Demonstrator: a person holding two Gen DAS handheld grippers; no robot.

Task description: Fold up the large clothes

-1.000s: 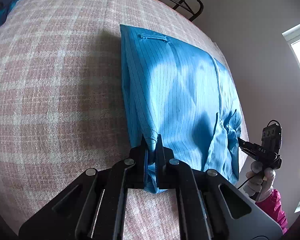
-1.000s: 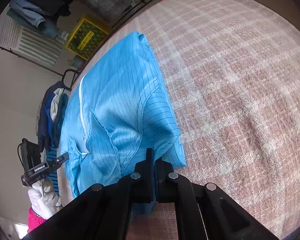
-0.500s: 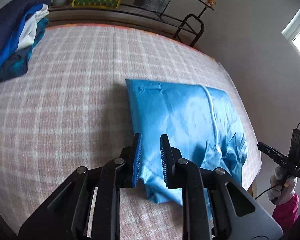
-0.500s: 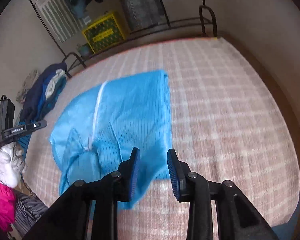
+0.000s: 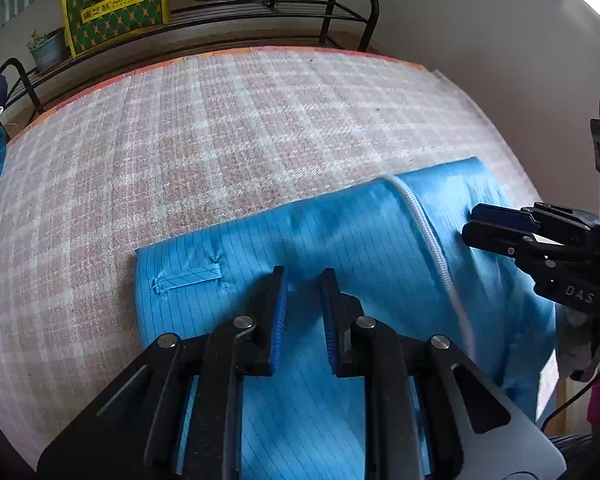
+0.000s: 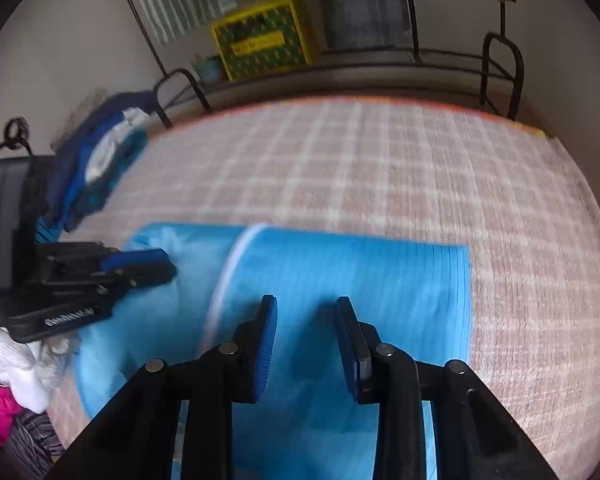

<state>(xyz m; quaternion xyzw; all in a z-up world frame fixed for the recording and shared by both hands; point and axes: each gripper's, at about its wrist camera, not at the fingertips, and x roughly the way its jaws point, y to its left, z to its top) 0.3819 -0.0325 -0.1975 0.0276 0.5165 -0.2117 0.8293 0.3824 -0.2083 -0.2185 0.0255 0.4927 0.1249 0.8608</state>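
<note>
A light-blue pinstriped garment [image 5: 340, 232] lies folded on the plaid bed cover [image 5: 220, 140], with a white zipper line [image 5: 428, 232] across it and a small flap [image 5: 188, 278] near its left edge. My left gripper [image 5: 303, 276] hovers open above the garment's middle, with nothing between its pads. In the right wrist view the same garment [image 6: 340, 268] stretches under my right gripper [image 6: 305, 304]; its jaws are closing, still apart, and grip nothing. Each gripper shows in the other's view: the right gripper [image 5: 469, 224] at the right, the left gripper [image 6: 172, 266] at the left.
A pile of dark blue and white clothes [image 6: 96, 168] sits at the bed's left edge. Behind the bed stands a black metal rack [image 5: 352, 0] with a yellow-green box [image 5: 114, 4] and a small potted plant [image 5: 44, 46]. A gloved hand [image 6: 20, 372] holds the left gripper.
Both grippers were shut on the garment's near edge, let it go and opened. Both moved and rolled, so the garment now lies crosswise below them.
</note>
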